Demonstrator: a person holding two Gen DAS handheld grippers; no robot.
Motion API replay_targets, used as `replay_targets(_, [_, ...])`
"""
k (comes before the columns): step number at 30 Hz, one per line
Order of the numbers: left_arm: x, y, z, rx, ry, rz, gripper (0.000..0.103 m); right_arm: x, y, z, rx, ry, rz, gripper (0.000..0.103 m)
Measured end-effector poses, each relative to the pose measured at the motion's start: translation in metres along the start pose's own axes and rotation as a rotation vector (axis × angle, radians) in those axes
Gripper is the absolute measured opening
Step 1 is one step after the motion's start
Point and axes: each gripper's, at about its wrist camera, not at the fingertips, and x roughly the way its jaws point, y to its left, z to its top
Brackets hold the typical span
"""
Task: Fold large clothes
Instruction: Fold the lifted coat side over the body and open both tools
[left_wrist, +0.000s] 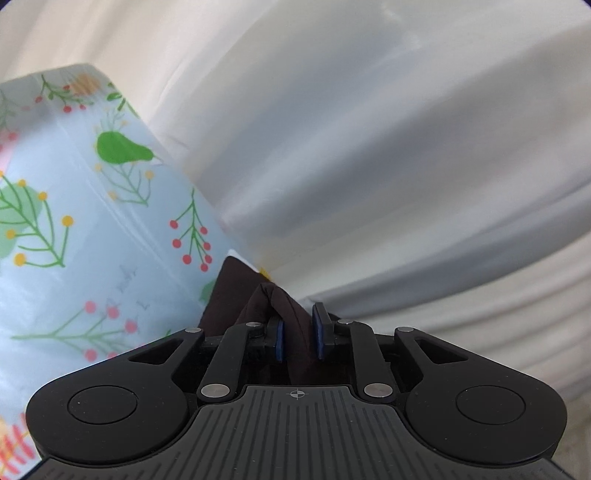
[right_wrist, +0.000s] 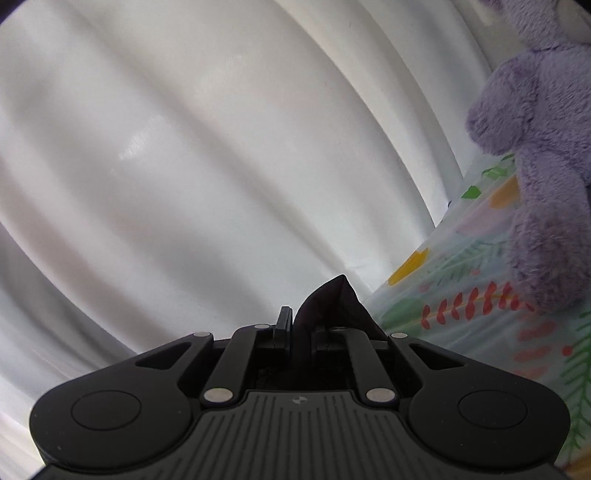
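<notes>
Between the blue-padded jaws of the left gripper rises a fold of dark brown, soft woven cloth; the jaws stand narrow, with the fabric bunched in the gap and running back under the black gripper body, though the right-hand pad appears to stand a little off the cloth, so a firm pinch cannot be confirmed. The cloth peaks just ahead of the pads and spreads leftward as a flat dark flap. Just beyond and to the left lies a pale blue sheet printed with green leaves, red berries and yellow buds, smooth and slightly creased, its far edge meeting a white draped curtain of soft, blurred folds that fills the rest of the left wrist view. In the right wrist view, the right gripper has its jaws nearly together and clamped on another pointed corner of the same dark brown cloth, which pokes up and leans to the right over the right-hand finger. To the right of it the same floral sheet shows again, and on it sits a fuzzy lilac plush toy, well apart from the cloth. The white curtain covers the remaining background.
</notes>
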Motion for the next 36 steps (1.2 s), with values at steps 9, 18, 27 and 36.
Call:
replay_targets(9, [0.051, 0.02, 0.007, -0.054, 0.018, 0.023, 0.022, 0.034, -0.002, 0.004, -0.025, 0.002, 0.01, 0.009])
replay_targets(18, [0.03, 0.059, 0.021, -0.254, -0.077, -0.001, 0.073, 0.016, -0.038, 0.002, 0.144, -0.065, 0.094, 0.063])
replay_targets(27, [0.04, -0.086, -0.063, 0.343, -0.194, -0.026, 0.075, 0.078, 0.106, -0.125, 0.014, 0.295, 0.401, 0.018])
replay_targets(36, [0.186, -0.14, -0.17, 0.841, -0.227, 0.191, 0.078, 0.164, 0.107, -0.18, -0.062, 0.453, 0.448, 0.0])
